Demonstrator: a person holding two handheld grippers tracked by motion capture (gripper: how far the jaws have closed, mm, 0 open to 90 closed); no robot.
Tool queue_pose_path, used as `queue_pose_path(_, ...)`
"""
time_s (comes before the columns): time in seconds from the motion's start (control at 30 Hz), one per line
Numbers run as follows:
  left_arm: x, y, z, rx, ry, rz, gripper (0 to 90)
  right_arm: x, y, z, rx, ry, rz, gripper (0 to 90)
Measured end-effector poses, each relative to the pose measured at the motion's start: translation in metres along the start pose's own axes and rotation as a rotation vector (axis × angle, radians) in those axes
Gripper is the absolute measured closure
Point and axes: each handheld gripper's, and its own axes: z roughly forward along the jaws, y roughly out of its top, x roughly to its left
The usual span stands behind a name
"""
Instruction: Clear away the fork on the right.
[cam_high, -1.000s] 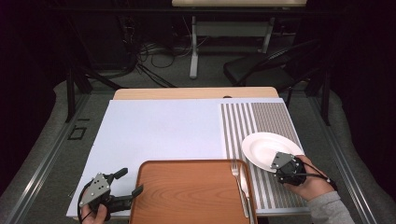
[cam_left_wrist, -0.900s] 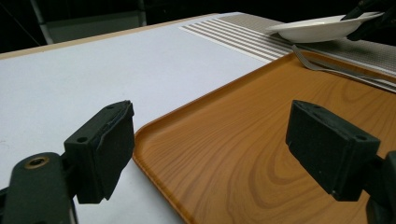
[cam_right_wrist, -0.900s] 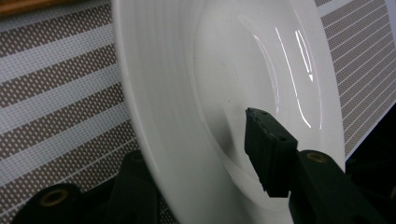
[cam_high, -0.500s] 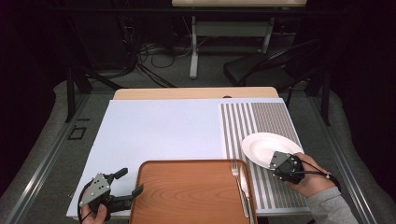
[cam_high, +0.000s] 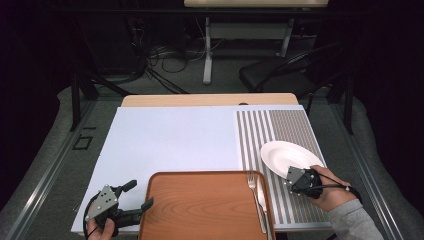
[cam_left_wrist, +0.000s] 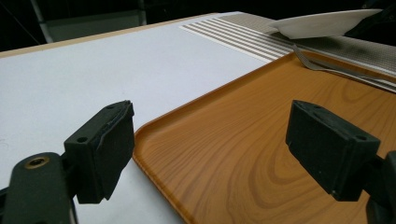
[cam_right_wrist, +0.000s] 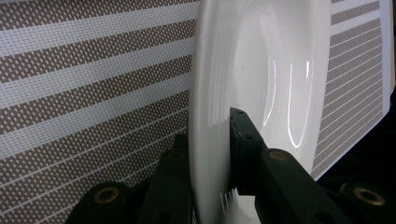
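1. Closing in over the last second, the jaws of the right hand-held gripper (cam_high: 294, 176) have come together on the near rim of the white plate (cam_high: 287, 156), one jaw above and one below; the plate itself lies where it did, on the striped mat (cam_high: 280, 130) at the counter's right side, just beyond the wooden tray (cam_high: 205, 205).
2. Nearest the camera, the left hand-held gripper (cam_high: 134, 200) hangs released at the tray's left edge, its pads (cam_left_wrist: 100, 149) wide apart with nothing between them.
3. Done well, the step in hand probably means keeping the rim clamped squarely, lifting the plate level, and clearing the fork (cam_high: 255, 197) lying along the tray's right side before setting it down.
4. A shallow bite on a glossy rim could slip, so a slow lift seems wise.
5. Hard to judge: how deep the lower jaw reaches under the plate, hidden by the rim in the right gripper view.
6. Cut off: the tray's near edge and both forearms at the high view's bottom.
7. Beyond the counter (cam_high: 205, 100), the dark background blurs cables and furniture legs.
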Motion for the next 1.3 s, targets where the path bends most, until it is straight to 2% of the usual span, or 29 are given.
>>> queue_pose_path(0.03, 0.0, 0.0, 0.0, -0.001, 0.0, 0.0, 16.0, 0.001, 0.001, 0.0, 0.001, -0.003, -0.008, 80.6)
queue_pose_path(0.07, 0.0, 0.0, 0.0, -0.001, 0.0, -0.001, 16.0, -0.001, 0.003, -0.001, 0.03, 0.006, -0.036, 81.0)
queue_pose_path(0.1, 0.0, 0.0, 0.0, -0.001, 0.001, -0.003, 16.0, 0.0, 0.004, -0.003, 0.063, 0.011, -0.043, 81.4)
queue_pose_path(0.13, 0.0, 0.0, 0.0, -0.001, 0.003, -0.004, 16.0, 0.002, 0.003, 0.001, 0.003, -0.012, -0.048, 81.6)
queue_pose_path(0.4, 0.0, 0.0, 0.0, 0.001, 0.001, -0.001, 16.0, 0.004, 0.003, 0.001, -0.007, -0.019, -0.082, 82.5)
queue_pose_path(0.5, 0.0, 0.0, 0.0, 0.002, 0.001, -0.003, 16.0, 0.006, 0.002, 0.001, -0.013, -0.029, -0.077, 82.6)
queue_pose_path(0.6, 0.0, 0.0, 0.0, 0.003, 0.004, -0.004, 16.0, 0.007, 0.003, 0.002, -0.017, -0.037, -0.098, 82.7)
queue_pose_path(0.77, 0.0, 0.0, 0.0, 0.004, 0.002, -0.005, 16.0, 0.011, 0.002, 0.002, -0.043, -0.061, -0.093, 82.2)
queue_pose_path(0.8, 0.0, 0.0, 0.0, 0.005, 0.002, -0.005, 16.0, 0.01, 0.002, 0.0, -0.033, -0.063, -0.089, 82.1)
queue_pose_path(0.83, 0.0, 0.0, 0.0, 0.004, 0.003, -0.004, 16.0, 0.01, 0.001, 0.001, -0.059, -0.071, -0.085, 82.0)
queue_pose_path(1.03, 0.0, 0.0, 0.0, 0.004, 0.004, -0.004, 16.0, 0.012, -0.001, -0.004, -0.107, -0.083, -0.064, 81.2)
queue_pose_path(1.23, 0.0, -0.001, 0.0, 0.005, 0.004, -0.004, 16.0, 0.018, -0.001, -0.015, -0.158, -0.151, -0.051, 81.1)
queue_pose_path(1.3, 0.0, -0.001, 0.0, 0.004, 0.005, -0.005, 16.0, 0.021, -0.002, -0.019, -0.2, -0.189, -0.036, 81.1)
